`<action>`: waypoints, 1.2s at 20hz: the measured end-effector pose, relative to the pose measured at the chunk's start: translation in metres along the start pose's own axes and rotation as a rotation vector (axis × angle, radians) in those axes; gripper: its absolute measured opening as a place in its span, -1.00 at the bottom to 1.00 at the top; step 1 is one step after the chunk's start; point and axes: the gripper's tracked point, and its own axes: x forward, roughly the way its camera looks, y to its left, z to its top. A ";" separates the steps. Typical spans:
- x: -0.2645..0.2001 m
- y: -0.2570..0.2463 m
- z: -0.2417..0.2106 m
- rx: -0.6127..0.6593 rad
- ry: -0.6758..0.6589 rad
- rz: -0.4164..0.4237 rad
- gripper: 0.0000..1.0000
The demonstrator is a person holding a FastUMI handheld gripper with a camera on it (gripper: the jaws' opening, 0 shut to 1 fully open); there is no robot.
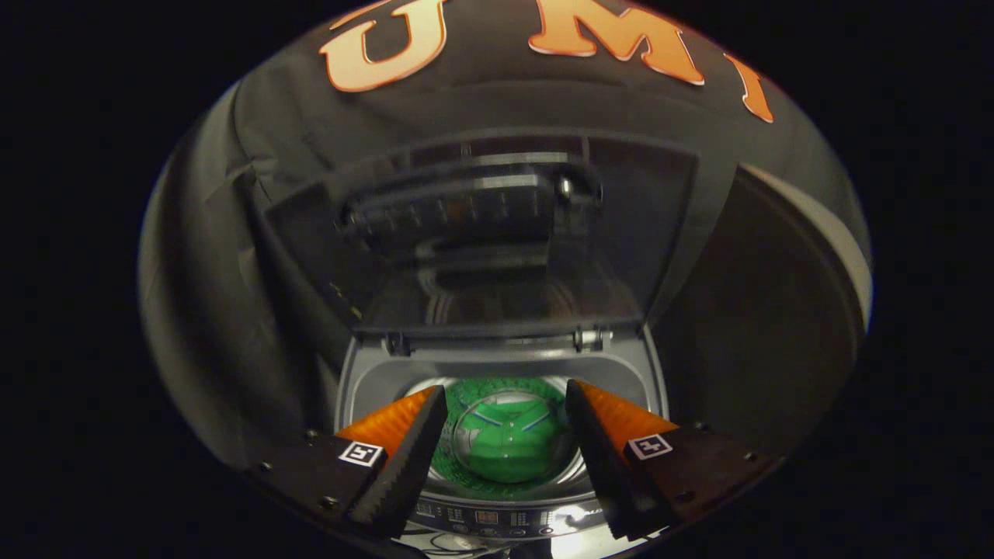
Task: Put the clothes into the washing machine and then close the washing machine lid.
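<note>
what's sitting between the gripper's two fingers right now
In the gripper view, the open gripper grips nothing; between its fingers shows the washing machine drum below.

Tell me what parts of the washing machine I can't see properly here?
- Drum, gripper view: the open tool fingers cover its sides, so whether clothes lie in it is unclear.
- Control panel: too small, partly behind the fingers.
- Raised lid: dark, with blurry reflections.
- Machine body: cut off below the fingers.

Hand-held gripper (505, 435), fingers (404, 458) spread wide, nothing between them
</note>
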 end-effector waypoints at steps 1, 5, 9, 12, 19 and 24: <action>-0.006 0.002 0.018 -0.004 -0.032 0.002 0.98; -0.025 0.011 0.081 -0.024 -0.138 0.003 0.97; -0.032 0.017 0.134 -0.046 -0.203 0.001 0.97; -0.024 0.010 0.163 -0.074 -0.229 -0.019 0.97; 0.022 0.001 0.177 -0.042 -0.187 0.005 0.97; 0.038 -0.002 0.173 -0.030 -0.169 0.008 0.98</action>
